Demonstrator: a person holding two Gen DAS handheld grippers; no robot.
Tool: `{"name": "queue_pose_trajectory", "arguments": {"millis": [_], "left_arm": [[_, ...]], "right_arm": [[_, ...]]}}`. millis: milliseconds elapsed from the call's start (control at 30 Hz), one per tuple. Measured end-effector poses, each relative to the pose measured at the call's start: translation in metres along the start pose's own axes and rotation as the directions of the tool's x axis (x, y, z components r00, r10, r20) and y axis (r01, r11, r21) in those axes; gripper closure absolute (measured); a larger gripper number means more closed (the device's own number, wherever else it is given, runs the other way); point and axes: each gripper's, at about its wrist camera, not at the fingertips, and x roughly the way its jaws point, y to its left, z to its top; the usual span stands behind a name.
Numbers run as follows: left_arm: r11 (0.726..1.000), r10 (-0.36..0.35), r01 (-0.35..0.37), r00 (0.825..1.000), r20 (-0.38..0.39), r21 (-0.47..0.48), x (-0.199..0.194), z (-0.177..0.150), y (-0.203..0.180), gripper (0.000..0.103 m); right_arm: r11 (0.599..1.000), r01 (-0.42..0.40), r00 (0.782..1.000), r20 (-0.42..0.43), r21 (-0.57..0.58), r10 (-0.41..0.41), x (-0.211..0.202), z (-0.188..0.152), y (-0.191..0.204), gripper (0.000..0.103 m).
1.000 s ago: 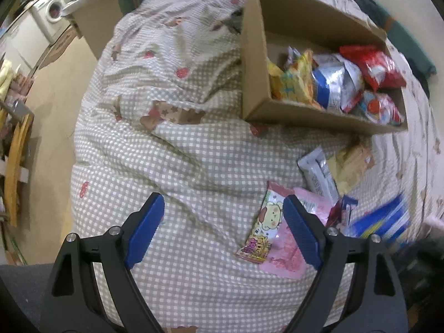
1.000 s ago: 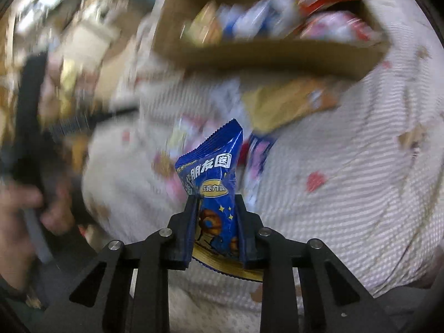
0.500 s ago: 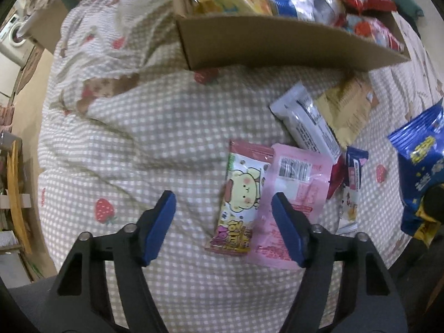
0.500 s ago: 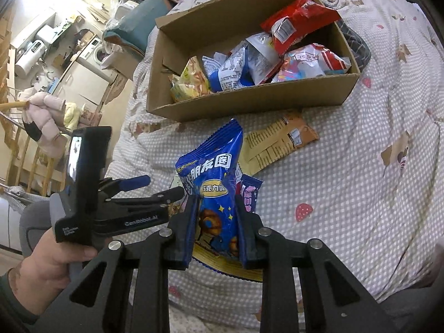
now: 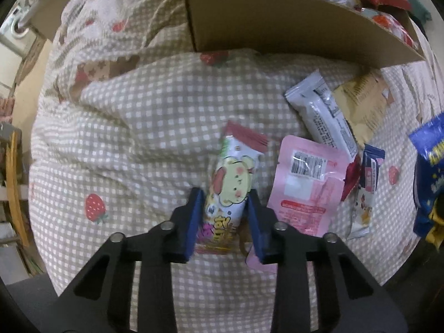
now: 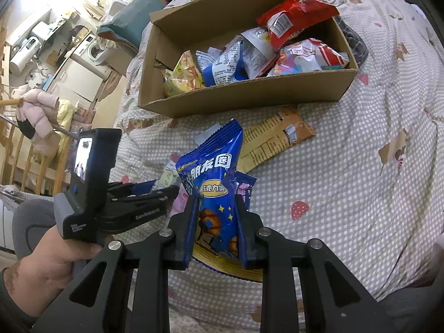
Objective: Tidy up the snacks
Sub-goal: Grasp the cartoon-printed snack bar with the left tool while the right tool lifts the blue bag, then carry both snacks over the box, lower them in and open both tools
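Pick-up step: left claw, jaws just closing, pinches cartoon packet mid-bed; right claw clenched on blue bag; next, lift both into box.

Beige-and-white checked quilt with strawberry prints spread over the bed. Beyond the bed's far edge, white front-loading washing machine, pale pink puffer jacket hung on a pole, wooden railing at left.
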Motion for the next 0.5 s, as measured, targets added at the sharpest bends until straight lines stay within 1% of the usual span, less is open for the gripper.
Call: {"name": "queue_pose_trajectory", "arguments": {"millis": [100, 233, 400, 500], "left_arm": [[1.0, -0.001, 0.0, 1.0, 0.019, 0.002, -0.007, -0.002, -0.003, 0.08], [1.0, 0.001, 0.0, 0.999, 0.044, -0.024, -0.016, -0.003, 0.006, 0.081], [0.997, 0.0, 0.009, 0.993, 0.119, -0.074, -0.036, -0.002, 0.019, 0.081], [0.994, 0.024, -0.006, 0.985, 0.168, -0.105, -0.049, -0.004, 0.027, 0.081]], "right_arm": [[1.0, 0.003, 1.0, 0.008, 0.011, -0.003, -0.002, 0.0, -0.004, 0.077], [1.0, 0.014, 1.0, 0.014, 0.019, -0.014, -0.002, 0.001, -0.007, 0.077], [0.999, 0.02, 0.999, 0.033, 0.03, -0.021, -0.006, 0.0, -0.01, 0.077], [0.999, 0.03, 0.999, 0.04, 0.023, -0.031, -0.007, -0.001, -0.009, 0.077]]}}
